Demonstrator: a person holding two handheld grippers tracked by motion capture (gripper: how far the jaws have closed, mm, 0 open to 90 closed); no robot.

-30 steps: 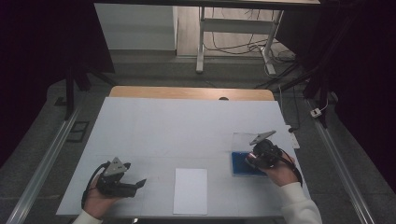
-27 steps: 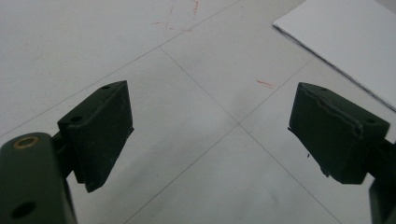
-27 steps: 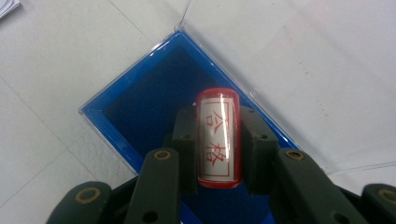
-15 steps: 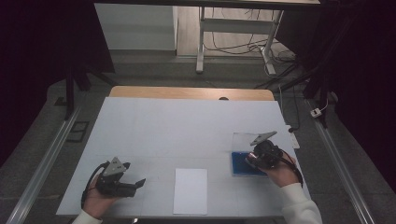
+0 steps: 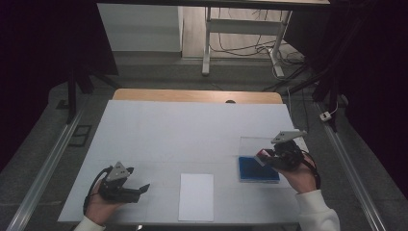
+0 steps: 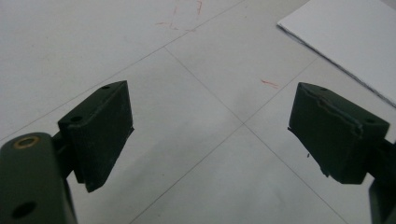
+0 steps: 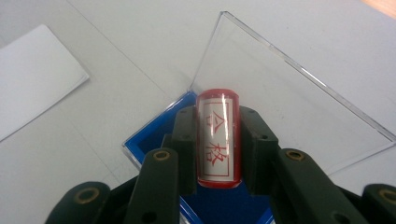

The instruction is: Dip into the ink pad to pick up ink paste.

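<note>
My right gripper [image 7: 215, 144] is shut on a red-edged stamp [image 7: 217, 137] with red characters on its white label. It hangs over a blue ink pad [image 5: 257, 169] whose clear lid [image 7: 280, 93] lies open behind it. In the high view the right gripper [image 5: 269, 158] sits at the table's right, above the pad. A white sheet of paper [image 5: 196, 196] lies near the front edge at the middle. My left gripper [image 5: 139, 190] rests low at the front left, open, with nothing between its fingers [image 6: 100, 130]; the paper's corner [image 6: 345, 32] shows beyond them.
The white table top [image 5: 192, 134] carries faint grid lines and small red marks [image 6: 268, 83]. A wooden strip [image 5: 197, 95] runs along its far edge. Metal rails [image 5: 43, 168] flank both sides on the floor.
</note>
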